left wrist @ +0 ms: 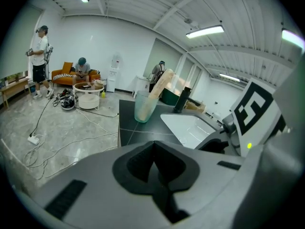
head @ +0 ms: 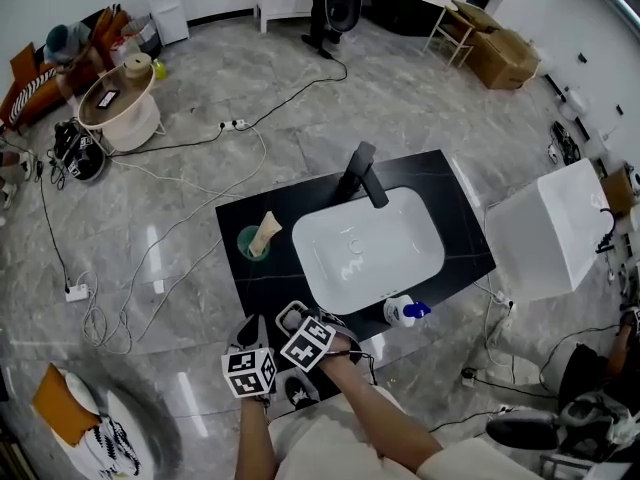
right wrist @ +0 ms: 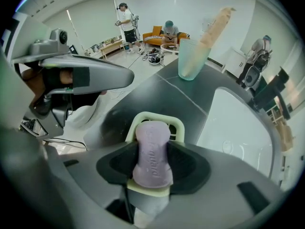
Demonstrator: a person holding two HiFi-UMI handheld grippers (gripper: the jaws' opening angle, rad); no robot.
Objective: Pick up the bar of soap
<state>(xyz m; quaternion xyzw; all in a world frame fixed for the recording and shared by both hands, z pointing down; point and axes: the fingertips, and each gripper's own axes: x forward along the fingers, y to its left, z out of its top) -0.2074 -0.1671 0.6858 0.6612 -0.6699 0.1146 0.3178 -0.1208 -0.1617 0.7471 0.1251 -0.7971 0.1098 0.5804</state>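
The bar of soap (right wrist: pixel 152 151) lies lengthwise in the soap dish (right wrist: pixel 177 126). The right tool (right wrist: pixel 151 168) pinches its waist from above, while the left tool (left wrist: pixel 153 165), pressed together, waits beside.

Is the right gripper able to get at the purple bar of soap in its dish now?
Very likely yes. The bar of soap lies in its dish right between the jaws of the right gripper. The pads seem to rest against its sides, and nothing stands in the way.
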